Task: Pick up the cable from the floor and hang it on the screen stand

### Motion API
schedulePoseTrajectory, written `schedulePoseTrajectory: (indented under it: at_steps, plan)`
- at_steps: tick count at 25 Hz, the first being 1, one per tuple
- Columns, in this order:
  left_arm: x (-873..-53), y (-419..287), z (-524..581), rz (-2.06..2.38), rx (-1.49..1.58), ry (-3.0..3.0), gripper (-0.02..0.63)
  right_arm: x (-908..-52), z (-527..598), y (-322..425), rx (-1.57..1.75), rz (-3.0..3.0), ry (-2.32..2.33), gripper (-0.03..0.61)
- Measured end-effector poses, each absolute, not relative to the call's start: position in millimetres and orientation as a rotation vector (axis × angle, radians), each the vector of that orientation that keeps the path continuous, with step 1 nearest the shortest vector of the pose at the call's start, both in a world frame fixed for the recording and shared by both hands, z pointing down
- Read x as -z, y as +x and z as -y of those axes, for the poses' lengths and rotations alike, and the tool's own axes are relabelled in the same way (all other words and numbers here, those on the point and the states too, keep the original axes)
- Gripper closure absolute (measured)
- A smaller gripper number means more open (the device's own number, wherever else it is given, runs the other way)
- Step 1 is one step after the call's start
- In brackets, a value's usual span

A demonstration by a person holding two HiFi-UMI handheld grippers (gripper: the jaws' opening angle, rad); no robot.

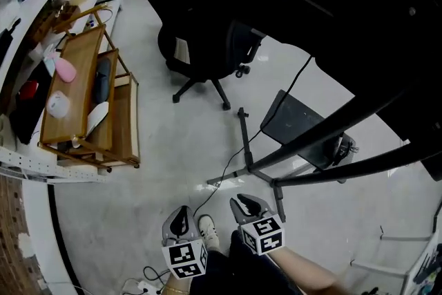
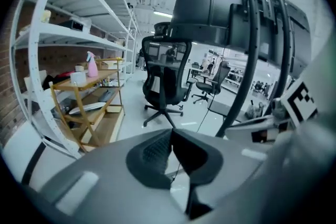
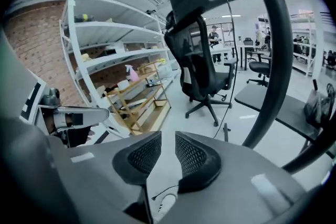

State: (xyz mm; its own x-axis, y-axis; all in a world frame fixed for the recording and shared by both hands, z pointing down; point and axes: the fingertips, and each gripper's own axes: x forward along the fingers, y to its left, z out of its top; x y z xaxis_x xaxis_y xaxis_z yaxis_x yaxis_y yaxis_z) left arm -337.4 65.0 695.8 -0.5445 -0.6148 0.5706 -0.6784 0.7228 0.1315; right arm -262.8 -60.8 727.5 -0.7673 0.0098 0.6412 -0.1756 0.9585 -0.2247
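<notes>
Now I hold both tongs low over the cable point(image 1: 219, 175) on the floor point(image 1: 166, 155), ready to reach: left tongs point(image 1: 181, 220) pinched together, right tongs point(image 1: 246, 204) barely parted, both empty.

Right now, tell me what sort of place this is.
Likely a workshop-style office or lab: white metal shelving along a brick wall, a black office chair and a wooden cart.

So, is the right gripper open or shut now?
Open: the right gripper shows bare floor between its two separated jaws, which hold nothing.
</notes>
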Motion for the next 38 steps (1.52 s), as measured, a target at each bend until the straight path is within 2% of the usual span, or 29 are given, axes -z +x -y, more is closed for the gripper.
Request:
schedulePoseTrajectory:
  at_steps: [3,10,15,19,21,22,24,32,38]
  plan:
    - [-758,-374,-19,2.297,-0.184,1.021,0.606,-799,105,-295,-0.398,2.370,0.218,0.492]
    - [-887,-405,35,2.195,-0.225,1.090,0.606,-967,161,-326,-0.408,2.199,0.358,0.485]
    - [-973,-410,45,2.157,-0.214,1.058,0.606,-1078,174,-341,-0.366,2.134,0.341,0.476]
    - [-1017,-410,36,2.135,-0.185,1.006,0.606,-1134,184,-348,-0.325,2.090,0.363,0.477]
    - [-1032,-405,30,2.118,-0.178,0.992,0.606,-1147,188,-349,-0.311,2.086,0.370,0.490]
    - [-1037,-404,28,2.115,-0.187,0.995,0.606,-1151,189,-351,-0.306,2.092,0.371,0.533]
    - [-1044,-404,25,2.117,-0.222,1.008,0.606,-1153,186,-353,-0.300,2.110,0.357,0.552]
    - [-1032,-395,32,2.105,-0.275,1.070,0.606,-1117,132,-324,-0.242,2.136,0.198,0.555]
    - [-986,-371,31,2.043,-0.311,1.160,0.606,-1041,104,-283,-0.341,2.169,0.259,0.555]
